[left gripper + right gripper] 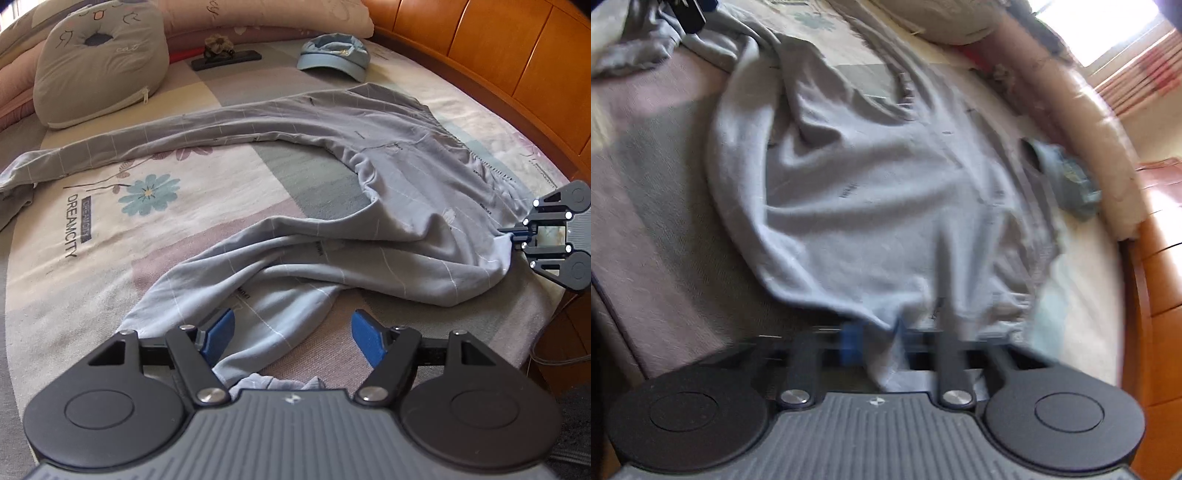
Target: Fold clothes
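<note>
A pair of light grey-blue trousers (399,192) lies spread on the bed, one leg stretched to the far left, the other leg bunched toward me. My left gripper (293,338) is open, its blue pads on either side of the near leg's hem (266,332), just above it. My right gripper (513,234) is shut on the waistband edge at the right side of the bed. In the blurred right wrist view, the right gripper (882,339) pinches the trousers (871,206), which spread away from it.
A patterned bed cover (147,206) lies under the trousers. A grey cat cushion (99,62), a dark flat object (225,59) and a blue cap (332,55) sit at the far side. A wooden bed frame (517,66) curves along the right.
</note>
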### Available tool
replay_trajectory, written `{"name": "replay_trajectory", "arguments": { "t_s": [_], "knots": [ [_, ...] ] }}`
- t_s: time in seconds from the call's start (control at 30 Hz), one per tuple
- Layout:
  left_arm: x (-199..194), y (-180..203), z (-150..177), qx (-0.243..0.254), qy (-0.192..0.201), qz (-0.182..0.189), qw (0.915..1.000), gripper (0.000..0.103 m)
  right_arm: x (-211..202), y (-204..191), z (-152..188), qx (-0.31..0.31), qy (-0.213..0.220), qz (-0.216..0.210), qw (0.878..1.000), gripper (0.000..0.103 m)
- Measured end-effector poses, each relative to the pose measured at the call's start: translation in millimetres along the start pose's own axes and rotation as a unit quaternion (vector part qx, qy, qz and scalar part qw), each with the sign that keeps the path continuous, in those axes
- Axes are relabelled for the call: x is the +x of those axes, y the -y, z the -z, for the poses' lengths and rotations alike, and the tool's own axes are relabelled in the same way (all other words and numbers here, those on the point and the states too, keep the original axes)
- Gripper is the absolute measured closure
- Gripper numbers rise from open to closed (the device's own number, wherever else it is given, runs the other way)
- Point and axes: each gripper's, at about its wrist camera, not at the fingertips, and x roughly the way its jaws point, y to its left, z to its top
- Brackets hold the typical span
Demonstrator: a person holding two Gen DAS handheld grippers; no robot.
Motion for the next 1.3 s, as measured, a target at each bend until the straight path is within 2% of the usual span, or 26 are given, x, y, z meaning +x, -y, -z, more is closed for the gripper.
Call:
{"name": "replay_trajectory", "arguments": {
  "t_s": [0.23,0.33,0.43,0.5,0.57,0.67,0.7,0.77,0.97,1.1,1.2,1.3],
  "knots": [
    [-7.2,-5.2,1.6,-0.007,0.007,-0.005,0.9999,0.032,-15.6,22.0,-6.3,0.044,0.012,-0.031,0.998,0.096],
    [-10.2,-7.3,2.2,-0.010,0.010,-0.007,0.9999,0.032,-22.3,31.4,-9.1,0.062,0.017,-0.045,0.997,0.092],
    [-11.9,-5.3,1.0,-0.006,0.011,-0.003,0.9999,0.031,-29.0,40.8,-11.8,0.081,0.022,-0.058,0.995,0.079],
    [-13.0,-4.1,0.5,-0.004,0.011,-0.001,0.9999,0.031,-30.8,47.0,-15.1,0.101,0.029,-0.066,0.992,0.059],
    [-13.5,-4.2,3.9,-0.007,0.005,-0.005,1.0000,0.031,-24.4,53.0,-22.7,0.144,0.046,-0.068,0.986,0.050],
    [-19.1,-7.1,12.4,-0.017,0.001,-0.011,0.9998,0.031,-13.4,52.7,-35.5,0.176,0.059,-0.071,0.980,0.043],
    [-22.4,-8.8,16.6,-0.025,-0.001,-0.013,0.9996,0.031,-11.0,52.0,-39.4,0.182,0.064,-0.070,0.979,0.035],
    [-29.6,-13.5,27.0,-0.043,-0.005,-0.020,0.9989,0.031,-11.0,53.3,-44.9,0.193,0.075,-0.068,0.976,0.026],
    [-38.5,-30.1,59.4,-0.105,-0.024,-0.020,0.9940,0.030,-16.4,69.2,-48.7,0.248,0.094,-0.069,0.962,0.007],
    [-28.2,-30.3,68.0,-0.129,-0.031,0.014,0.9911,0.030,-19.4,80.0,-49.9,0.285,0.104,-0.074,0.950,0.006],
    [-22.9,-25.9,67.5,-0.138,-0.030,0.028,0.9897,0.030,-16.9,70.0,-59.8,0.279,0.110,-0.083,0.950,0.006],
    [-24.2,-24.9,70.7,-0.135,-0.034,0.024,0.9899,0.030,-14.0,58.7,-69.1,0.266,0.118,-0.101,0.951,0.006]
  ]
}}
